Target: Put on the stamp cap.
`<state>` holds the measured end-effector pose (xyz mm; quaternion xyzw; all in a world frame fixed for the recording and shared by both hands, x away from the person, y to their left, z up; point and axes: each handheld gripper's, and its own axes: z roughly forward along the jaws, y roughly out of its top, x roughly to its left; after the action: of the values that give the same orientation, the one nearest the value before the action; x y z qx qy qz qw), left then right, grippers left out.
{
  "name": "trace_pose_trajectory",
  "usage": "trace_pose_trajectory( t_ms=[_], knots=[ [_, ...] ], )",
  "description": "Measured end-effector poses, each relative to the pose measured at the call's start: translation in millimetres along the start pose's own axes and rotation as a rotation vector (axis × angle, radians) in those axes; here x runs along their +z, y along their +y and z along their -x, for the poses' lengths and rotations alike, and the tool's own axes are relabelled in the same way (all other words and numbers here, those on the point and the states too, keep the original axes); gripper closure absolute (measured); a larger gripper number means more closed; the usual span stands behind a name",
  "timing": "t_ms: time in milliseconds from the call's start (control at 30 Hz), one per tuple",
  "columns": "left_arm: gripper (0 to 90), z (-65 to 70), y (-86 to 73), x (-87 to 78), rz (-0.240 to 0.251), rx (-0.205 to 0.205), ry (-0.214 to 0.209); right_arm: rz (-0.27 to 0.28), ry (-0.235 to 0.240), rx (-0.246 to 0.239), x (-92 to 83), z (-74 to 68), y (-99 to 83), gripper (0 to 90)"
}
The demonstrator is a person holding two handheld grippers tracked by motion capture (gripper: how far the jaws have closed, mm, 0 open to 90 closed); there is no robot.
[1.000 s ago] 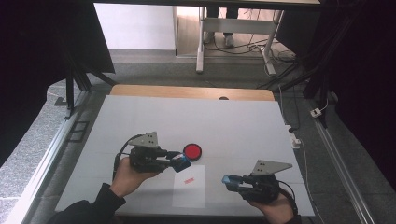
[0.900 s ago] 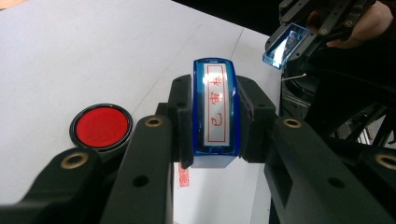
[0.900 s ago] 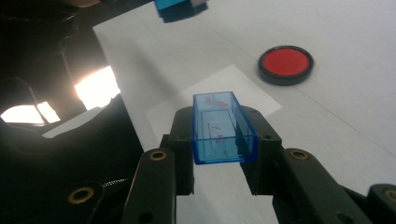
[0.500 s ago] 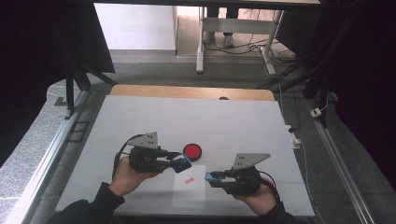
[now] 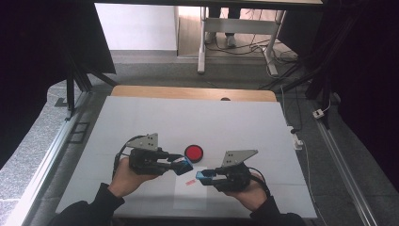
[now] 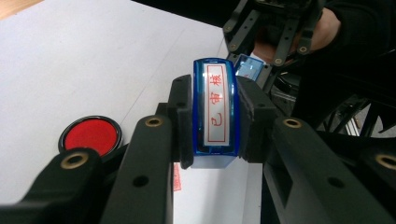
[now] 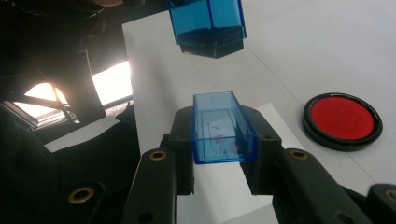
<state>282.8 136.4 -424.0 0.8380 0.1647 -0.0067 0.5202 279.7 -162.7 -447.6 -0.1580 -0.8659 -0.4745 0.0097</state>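
We count one red ink pad (image 5: 194,152), one paper sheet (image 5: 190,188), left tongs (image 5: 184,165) clamping the blue stamp (image 6: 215,112), right tongs (image 5: 203,176) clamping its clear blue cap (image 7: 223,127).

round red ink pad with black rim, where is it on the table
The round red ink pad sits near the white table's middle in the high view, just beyond the white paper sheet, between the left gripper and right gripper.

The blue stamp (image 6: 215,114), clamped between the left gripper's (image 6: 215,126) jaws, carries a white label strip with three red Chinese characters, 已审核, running along its length. On the white paper (image 5: 190,190), at about seven o'clock from the red ink pad (image 5: 194,152), lies a small red stamped mark (image 5: 190,181) too small to read.
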Motion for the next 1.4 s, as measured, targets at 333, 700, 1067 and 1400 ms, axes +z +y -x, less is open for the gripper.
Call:
trace_pose_trajectory(
  t_ms=[333,700,1067,1400],
  knots=[
    [70.4,1.5,0.1,0.7,0.001,0.044,-0.032,-0.013,0.042,-0.037,16.3,3.4,3.8,68.8],
    [70.4,2.2,-2.0,4.2,-0.001,0.099,-0.071,-0.016,0.119,-0.055,33.5,3.7,7.7,68.8],
    [70.5,3.2,-4.9,9.0,-0.008,0.15,-0.11,-0.027,0.156,-0.07,41.1,2.2,8.2,68.9],
    [70.5,1.9,-7.1,9.6,0.012,0.163,-0.152,-0.029,0.175,-0.08,41.4,1.6,8.3,69.0]
  ],
)
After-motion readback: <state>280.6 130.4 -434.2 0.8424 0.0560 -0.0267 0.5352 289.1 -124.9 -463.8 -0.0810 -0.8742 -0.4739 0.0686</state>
